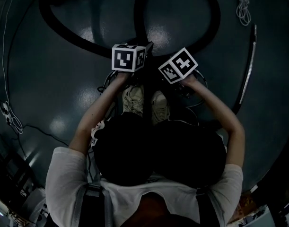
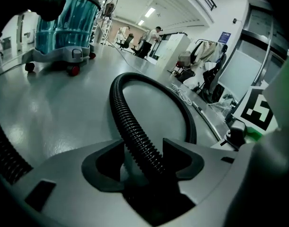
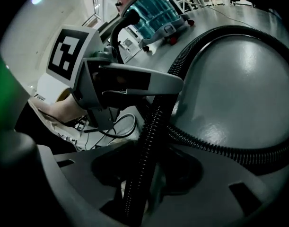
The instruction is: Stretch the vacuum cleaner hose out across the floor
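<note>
Below, dark glossy floor (image 1: pixel 64 79) fills head view. Teal canister vacuum cleaner (image 2: pixel 64 27) stands far off on wheels. Black ribbed hose (image 1: pixel 214 20) lies in wide loop ahead of person's shoes (image 1: pixel 134 98), its strands crossing near grippers. Metal wand (image 1: pixel 248 65) lies at right. Left gripper (image 2: pixel 143 160) released: hose runs between jaws, against one, sliver of gap at the other. Right gripper (image 3: pixel 139 174) clamped on hose just beside it.

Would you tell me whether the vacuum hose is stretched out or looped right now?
Looped: in the head view the hose curls in a closed loop on the floor.
</note>
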Demonstrator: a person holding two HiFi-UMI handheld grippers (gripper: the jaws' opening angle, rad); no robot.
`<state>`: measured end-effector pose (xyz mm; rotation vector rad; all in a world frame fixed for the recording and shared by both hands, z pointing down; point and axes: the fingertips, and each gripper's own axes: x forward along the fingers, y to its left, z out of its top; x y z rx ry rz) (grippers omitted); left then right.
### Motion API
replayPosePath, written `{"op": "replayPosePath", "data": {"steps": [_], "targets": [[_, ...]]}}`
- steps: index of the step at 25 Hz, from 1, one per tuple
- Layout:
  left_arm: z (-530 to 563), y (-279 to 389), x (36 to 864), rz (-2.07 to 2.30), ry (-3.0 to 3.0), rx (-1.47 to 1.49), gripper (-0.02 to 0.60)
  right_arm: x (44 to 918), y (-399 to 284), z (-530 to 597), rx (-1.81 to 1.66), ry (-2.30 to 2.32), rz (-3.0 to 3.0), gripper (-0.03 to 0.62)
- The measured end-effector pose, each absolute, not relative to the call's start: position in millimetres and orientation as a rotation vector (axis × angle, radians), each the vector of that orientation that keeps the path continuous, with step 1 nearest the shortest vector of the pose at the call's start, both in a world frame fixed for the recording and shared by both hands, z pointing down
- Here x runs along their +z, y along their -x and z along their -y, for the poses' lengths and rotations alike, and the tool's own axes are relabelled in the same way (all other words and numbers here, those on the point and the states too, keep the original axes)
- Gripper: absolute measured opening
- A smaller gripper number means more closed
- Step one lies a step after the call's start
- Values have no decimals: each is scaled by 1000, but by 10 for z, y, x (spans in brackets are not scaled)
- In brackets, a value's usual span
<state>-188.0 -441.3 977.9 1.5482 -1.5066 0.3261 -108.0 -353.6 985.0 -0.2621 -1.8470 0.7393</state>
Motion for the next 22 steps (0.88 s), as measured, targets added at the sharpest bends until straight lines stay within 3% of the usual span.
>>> {"op": "replayPosePath", "data": {"steps": [4,10,15,22], "targets": [[4813,2028,9699,1584,-1579,283,227,9819,1232,3950,816,168,1919,176],[5538,2458,9186,1834,-1760,267,221,9447,1764,4763,1058,30,2120,175],[5442,2822,9060,1943,-1688,193,221,9330,2271,5367,1056,-97,2208,175],[5087,2310,9419,1648,-1730,142,221,9110,2681,6698,1175,-516,2360,175]]}}
